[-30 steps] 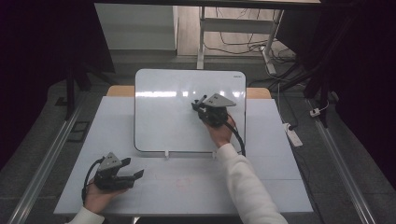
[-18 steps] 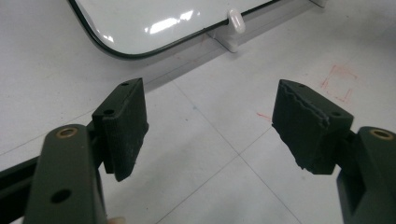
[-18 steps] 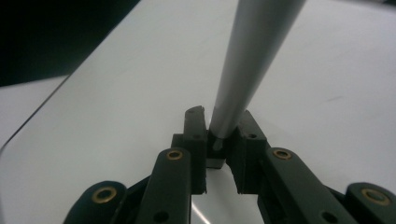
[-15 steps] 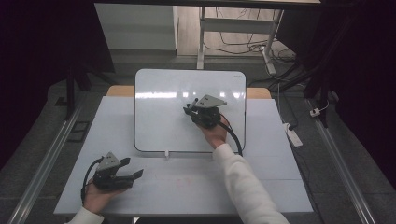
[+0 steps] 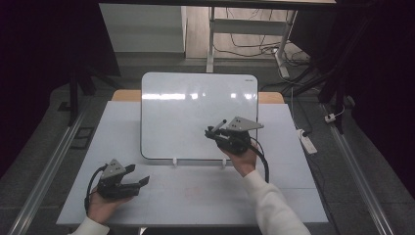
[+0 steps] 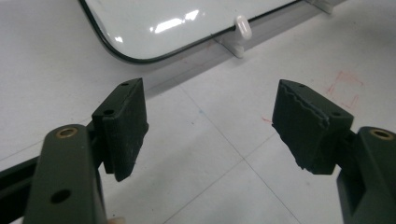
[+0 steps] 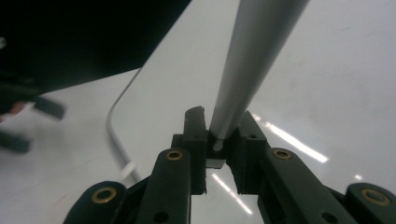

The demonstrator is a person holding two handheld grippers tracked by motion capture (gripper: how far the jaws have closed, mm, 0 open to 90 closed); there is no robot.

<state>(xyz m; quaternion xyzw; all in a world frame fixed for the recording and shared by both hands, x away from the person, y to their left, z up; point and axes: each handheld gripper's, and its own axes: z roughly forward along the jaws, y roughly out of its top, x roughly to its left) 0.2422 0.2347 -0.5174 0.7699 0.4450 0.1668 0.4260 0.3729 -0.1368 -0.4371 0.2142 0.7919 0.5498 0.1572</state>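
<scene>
A white table (image 5: 161, 196), marked off by thin seams, fills the lower middle. At twelve o'clock stands a pale cabinet (image 5: 142, 27), and beside it a white metal desk frame (image 5: 211, 39) with loose cables (image 5: 249, 46) on wooden flooring. At three o'clock a white power strip (image 5: 307, 141) lies on grey floor. Metal rails (image 5: 46, 171) run at eight and four o'clock. The sides are dark.

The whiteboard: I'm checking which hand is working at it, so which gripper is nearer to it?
Right. The right gripper, shut on a marker, is over the whiteboard. The left gripper rests open on the table in front of the board's lower left corner.
</scene>
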